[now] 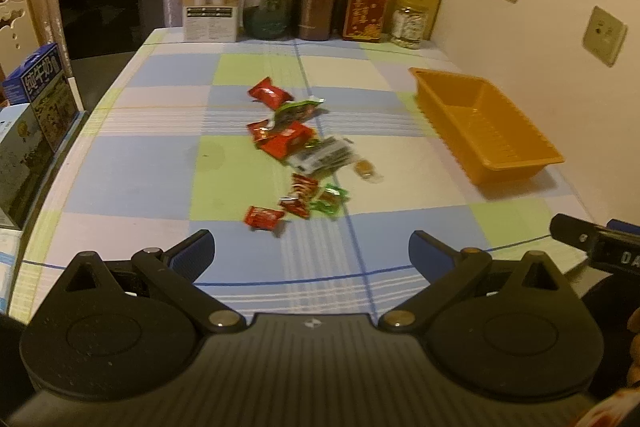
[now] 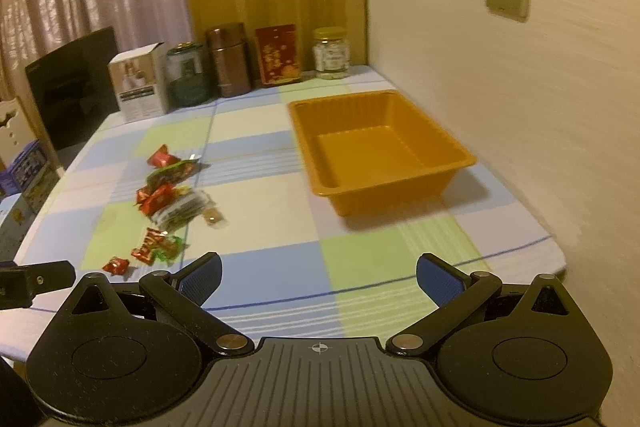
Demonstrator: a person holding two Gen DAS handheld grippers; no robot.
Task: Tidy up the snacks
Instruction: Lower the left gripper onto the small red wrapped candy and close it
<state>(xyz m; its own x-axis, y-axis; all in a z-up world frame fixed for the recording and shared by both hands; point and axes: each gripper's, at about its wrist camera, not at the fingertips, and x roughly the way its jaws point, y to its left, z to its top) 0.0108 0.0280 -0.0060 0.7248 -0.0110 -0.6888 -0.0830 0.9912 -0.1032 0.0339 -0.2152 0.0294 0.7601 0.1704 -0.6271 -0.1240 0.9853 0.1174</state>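
A: Left wrist view. Left tool (image 1: pixel 310 251) spread wide, blue pads far apart, nothing between them; it sits above the near edge of the counter (image 1: pixel 132 179), which carries a checked cloth.

B: Snacks?

A: Loose pile of snack packets (image 1: pixel 298 147) mid-counter, well to the left of the orange tray (image 1: pixel 486 125). Red packet (image 1: pixel 270 93) at the far end of the pile, green packet (image 1: pixel 298 110) touching it on the near side, then a larger red packet (image 1: pixel 282 139) and a grey-green packet (image 1: pixel 326 157). Small brown wrapped sweet (image 1: pixel 366 169) lies between pile and tray, closer to the pile. Nearest to the tool: a single red packet (image 1: pixel 263 217). Tray has nothing in it.

B: Far edge?

A: Behind the tray, in a row: white carton (image 1: pixel 212 3), glass jar (image 1: pixel 269 7), brown canister (image 1: pixel 317 3), red box (image 1: pixel 366 11), small jar with pale contents (image 1: pixel 409 23). Part of the right tool shows at the right frame edge.

B: Right wrist view?

A: Right tool (image 2: pixel 318 277) equally wide apart, holding nothing, above the near counter edge. Orange tray (image 2: pixel 460 157) straight ahead, close to the wall, bare inside. Snack pile (image 2: pixel 172 203) well left of the tray; the brown sweet (image 2: pixel 213 218) on the pile's tray side. Packet print is blurred, brands unreadable.
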